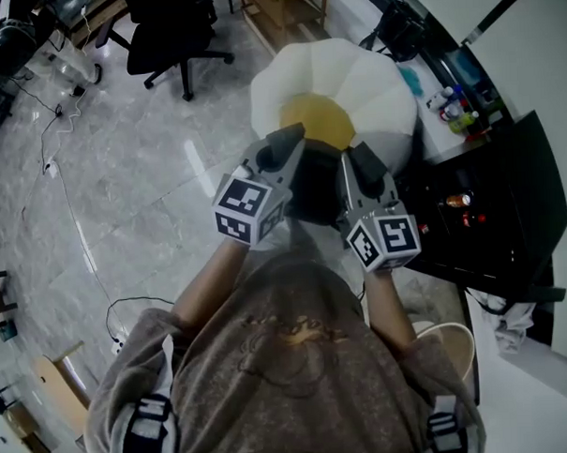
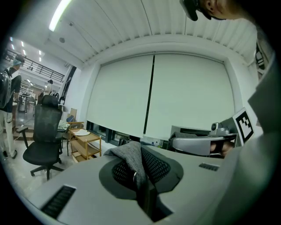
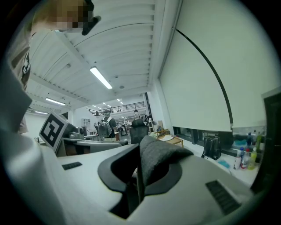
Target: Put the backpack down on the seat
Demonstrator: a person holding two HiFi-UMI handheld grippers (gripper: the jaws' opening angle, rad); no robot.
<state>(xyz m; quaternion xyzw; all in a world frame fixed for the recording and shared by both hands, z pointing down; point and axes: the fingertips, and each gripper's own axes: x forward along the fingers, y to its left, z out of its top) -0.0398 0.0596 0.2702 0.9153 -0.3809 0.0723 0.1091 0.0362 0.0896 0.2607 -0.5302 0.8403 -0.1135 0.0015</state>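
A dark backpack point(image 1: 315, 187) hangs between my two grippers, close in front of the person's chest. My left gripper point(image 1: 289, 136) is shut on a grey strap with black mesh point(image 2: 134, 160), and its jaws point(image 2: 142, 184) pinch the fabric. My right gripper point(image 1: 360, 156) is shut on another grey strap point(image 3: 156, 158), which folds over its closed jaws point(image 3: 137, 180). The seat point(image 1: 371, 86) is a round white cushion with a yellow centre, just beyond and below the grippers. Most of the backpack is hidden behind the grippers.
A black office chair point(image 1: 176, 28) and a wooden cart point(image 1: 288, 5) stand farther off on the marble floor. A black desk point(image 1: 489, 212) with small items lies to the right. Cables point(image 1: 66, 193) trail on the floor at left. A white bin point(image 1: 448, 340) sits near the person's right side.
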